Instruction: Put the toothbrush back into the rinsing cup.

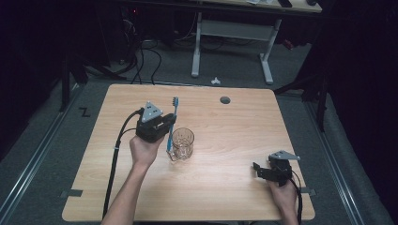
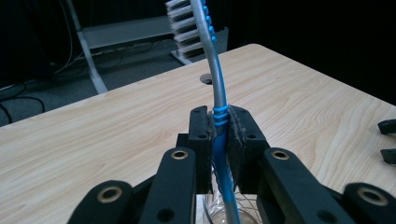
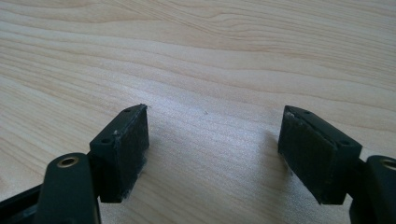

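Right tool (image 1: 261, 169) near front right edge of worktop (image 1: 225, 187), low over bare wood, jaws wide apart, nothing between them. Left tool (image 1: 165, 127) left of centre, pads clamped on blue-and-grey toothbrush (image 1: 172, 123) around mid-handle. Toothbrush long axis near upright, leaning slightly away from person; bristle head (image 2: 184, 28) at top, bristles facing left in left gripper view; handle end pointing down into clear glass (image 1: 182, 143). Glass upright, just right of left tool. Round grommet hole (image 1: 225, 100) near far edge.
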Demonstrator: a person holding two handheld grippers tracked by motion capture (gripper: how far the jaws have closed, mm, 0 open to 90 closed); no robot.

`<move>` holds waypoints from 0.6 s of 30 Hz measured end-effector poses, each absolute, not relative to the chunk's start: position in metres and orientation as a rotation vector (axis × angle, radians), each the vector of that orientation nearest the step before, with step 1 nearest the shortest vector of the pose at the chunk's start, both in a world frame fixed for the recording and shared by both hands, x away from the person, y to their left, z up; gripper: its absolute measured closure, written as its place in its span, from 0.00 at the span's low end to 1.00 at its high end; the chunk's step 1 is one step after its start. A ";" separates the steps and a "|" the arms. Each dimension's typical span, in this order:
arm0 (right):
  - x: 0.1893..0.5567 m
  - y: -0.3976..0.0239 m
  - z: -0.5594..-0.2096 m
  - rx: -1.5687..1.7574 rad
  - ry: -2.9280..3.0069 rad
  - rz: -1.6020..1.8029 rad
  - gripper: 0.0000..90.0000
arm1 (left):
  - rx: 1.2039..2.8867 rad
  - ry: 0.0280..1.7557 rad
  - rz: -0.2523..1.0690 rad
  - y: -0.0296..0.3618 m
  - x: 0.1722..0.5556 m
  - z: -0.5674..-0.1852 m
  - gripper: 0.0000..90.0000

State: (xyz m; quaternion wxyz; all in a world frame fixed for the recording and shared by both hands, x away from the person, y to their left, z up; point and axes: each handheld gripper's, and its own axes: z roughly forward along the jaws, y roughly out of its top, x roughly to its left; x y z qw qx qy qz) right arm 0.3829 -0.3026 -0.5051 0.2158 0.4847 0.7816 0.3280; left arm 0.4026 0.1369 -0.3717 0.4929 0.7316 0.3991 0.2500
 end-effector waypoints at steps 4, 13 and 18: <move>0.383 -0.303 -0.505 1.343 2.167 0.909 0.27 | 1.766 0.970 0.614 0.136 0.404 -0.375 0.90; 0.383 -0.303 -0.505 1.343 2.167 0.909 0.28 | 1.734 0.971 0.608 0.137 0.406 -0.377 0.90; 0.383 -0.303 -0.505 1.343 2.166 0.909 0.27 | 1.742 0.979 0.596 0.137 0.405 -0.382 0.90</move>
